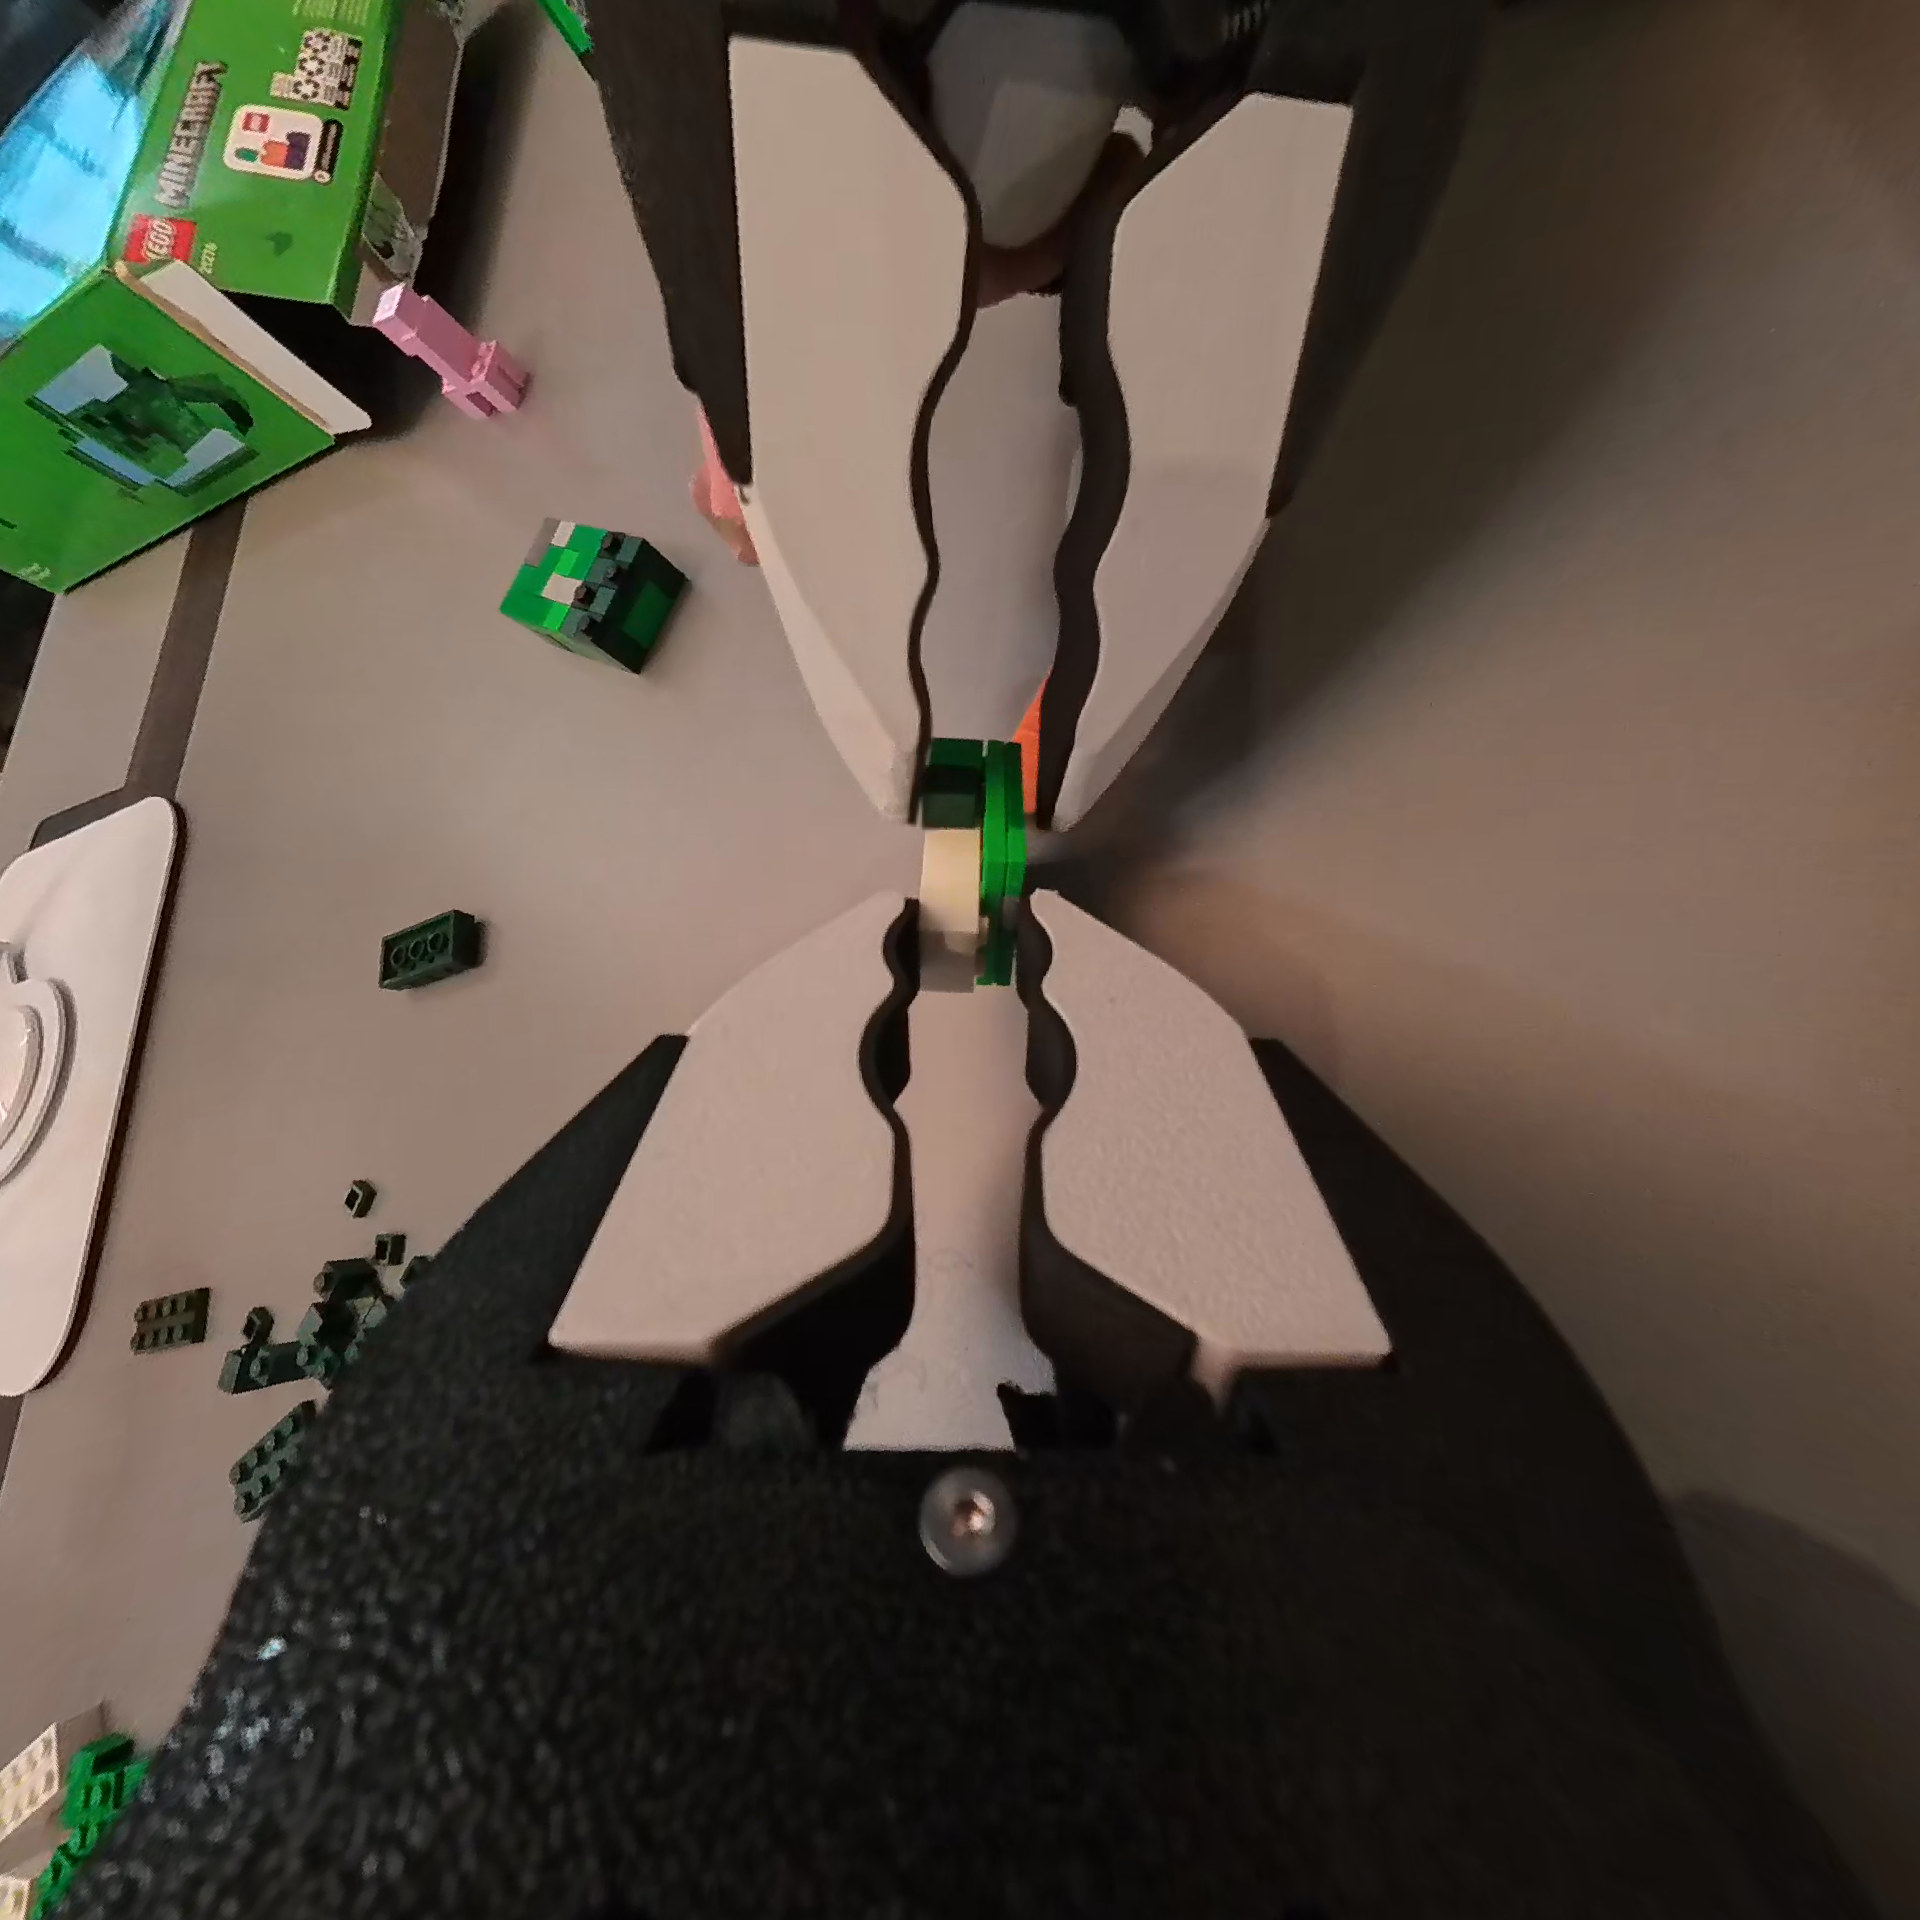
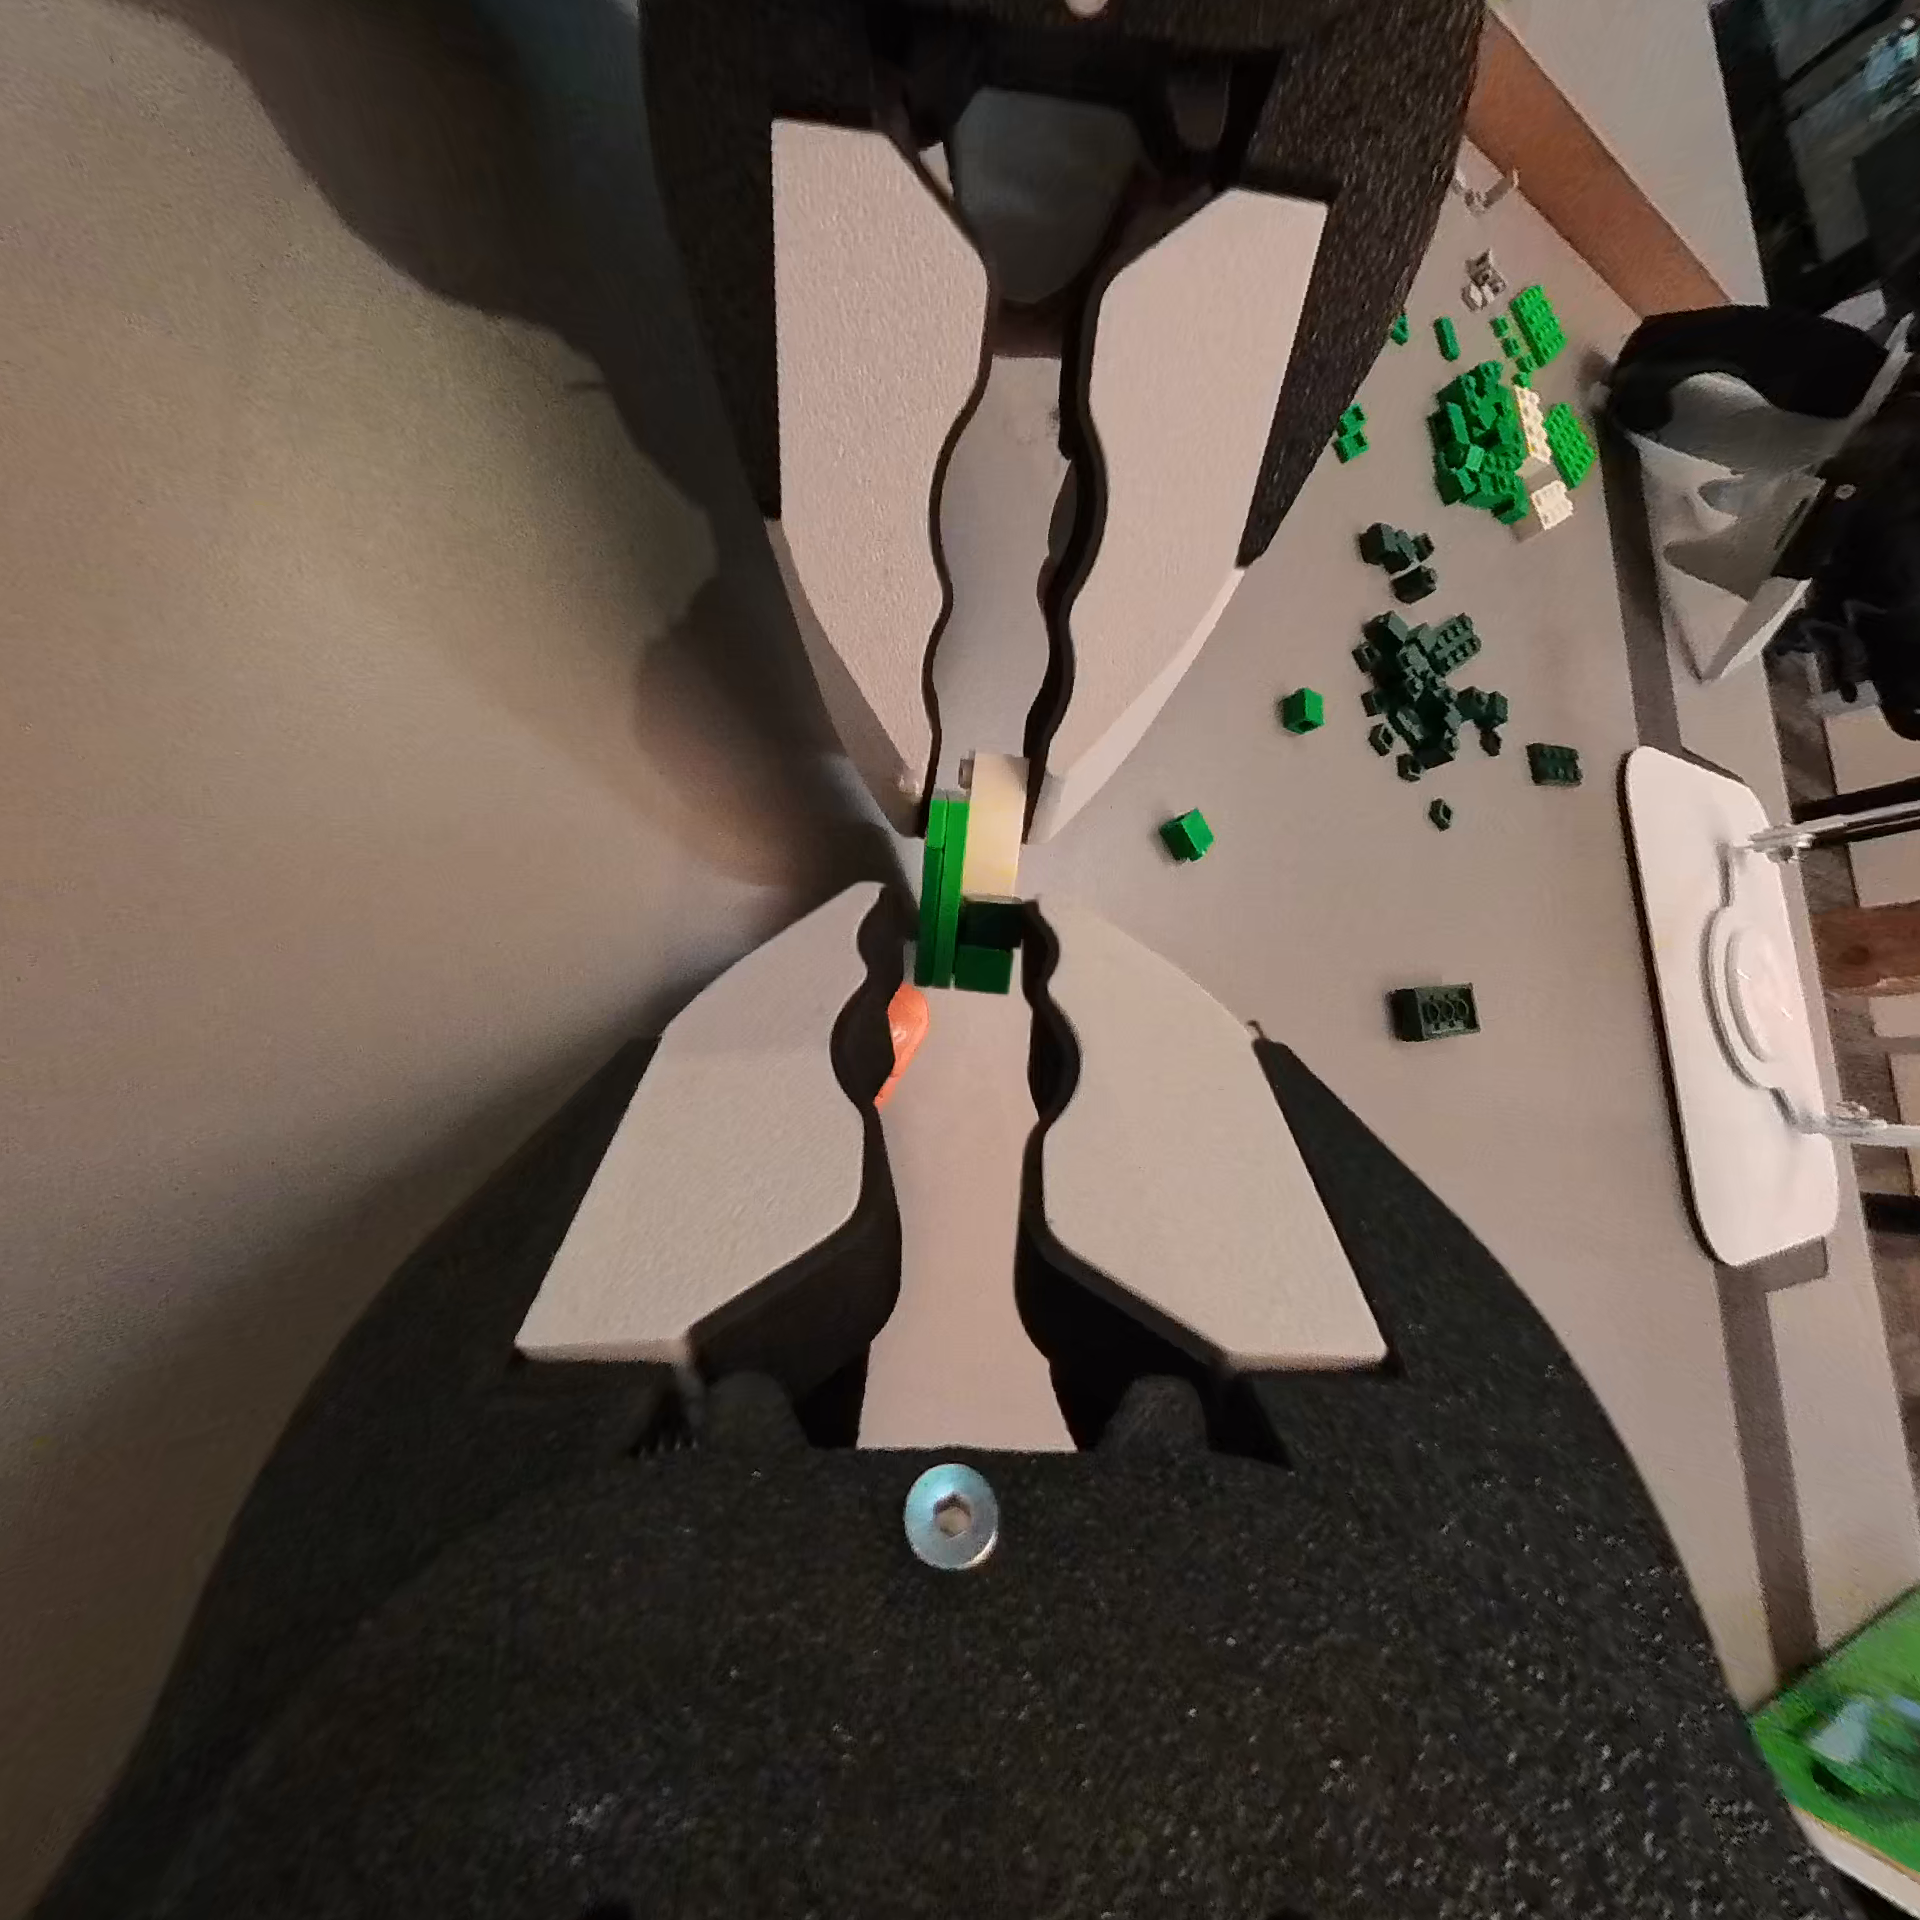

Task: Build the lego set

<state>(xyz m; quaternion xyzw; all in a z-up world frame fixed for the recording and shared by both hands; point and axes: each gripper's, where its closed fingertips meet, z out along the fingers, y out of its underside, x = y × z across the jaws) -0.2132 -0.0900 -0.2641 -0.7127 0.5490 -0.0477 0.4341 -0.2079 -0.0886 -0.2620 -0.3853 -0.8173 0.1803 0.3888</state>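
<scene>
Lego sub-assembly (image 1: 971,883), green plates on cream piece, is pinched mid-air above table (image 1: 623,831) between left gripper (image 1: 971,940) and right gripper (image 2: 961,935), both clamped on it. Step judged: pressing parts together; firm, aligned squeeze is called for next.

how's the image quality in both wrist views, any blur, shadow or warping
Left wrist view: fisheye bends the green box; the small assembly between both grippers is soft, dark shadow at right. Right wrist view: loose green bricks smear near the edge, broad shadows across the table at left.
</scene>
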